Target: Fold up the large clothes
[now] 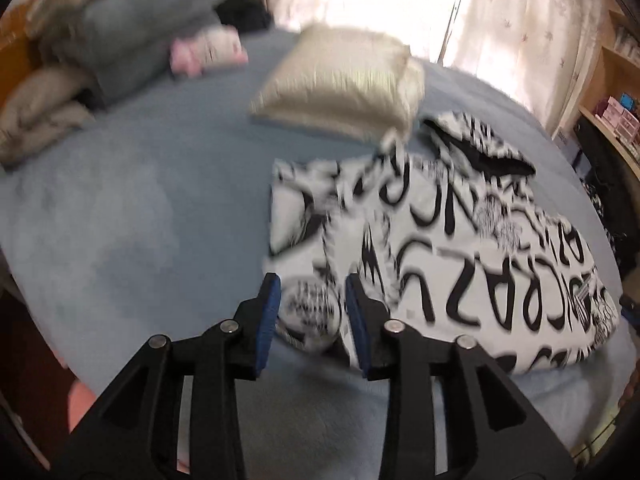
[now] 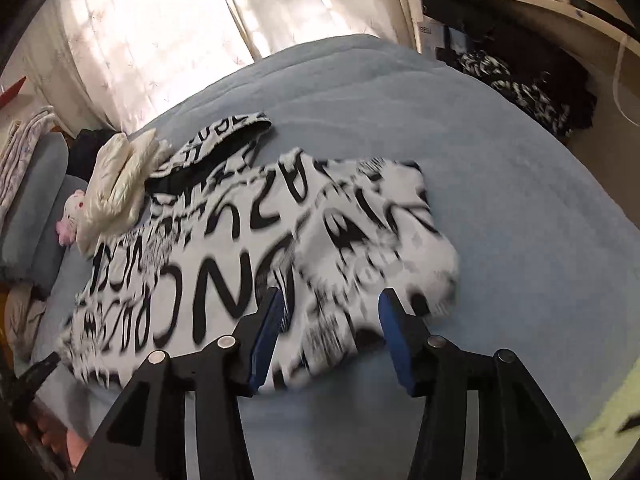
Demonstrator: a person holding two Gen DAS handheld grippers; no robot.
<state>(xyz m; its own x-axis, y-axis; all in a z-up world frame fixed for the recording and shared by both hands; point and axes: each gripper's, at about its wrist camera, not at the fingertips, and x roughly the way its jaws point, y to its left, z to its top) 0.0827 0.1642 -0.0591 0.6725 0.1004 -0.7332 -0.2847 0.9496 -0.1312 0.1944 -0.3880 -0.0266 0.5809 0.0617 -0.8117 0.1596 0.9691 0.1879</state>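
My left gripper (image 1: 312,292) has its blue pads (image 1: 269,320) spread, with nothing pinched; between them I see a rounded corner of the black-and-white printed garment (image 1: 440,248), but the blur keeps me from telling whether the pads touch the cloth or hang just above it. My right gripper (image 2: 332,312) is spread wider, its blue pads (image 2: 394,340) straddling the garment's near edge, also holding nothing that I can make out.

The garment (image 2: 260,248) lies on the blue bedcover (image 2: 500,220), already folded over at least partly. From my left fingers it runs forward and off to the right; from my right fingers it runs forward and to the left. Its long axis, as I judge it, stretches from the near edge by my grippers toward the dark-lined opening (image 1: 480,152) at the far end, near the curtains (image 2: 160,32). Both grippers sit at that near edge, the left at one corner, the right further along the edge, so neither is clearly closer. I judge the next fold would carry this near edge away from me along that axis.

Counting: one printed garment on the bed, one cream folded jacket (image 1: 344,80) at its far end, apparently overlapping it in the right view, two grippers. A second black-and-white piece (image 2: 520,84) sits off the bed by the shelves, and grey pillows (image 1: 132,24) and a pink-and-white soft toy (image 1: 208,50) lie beyond.
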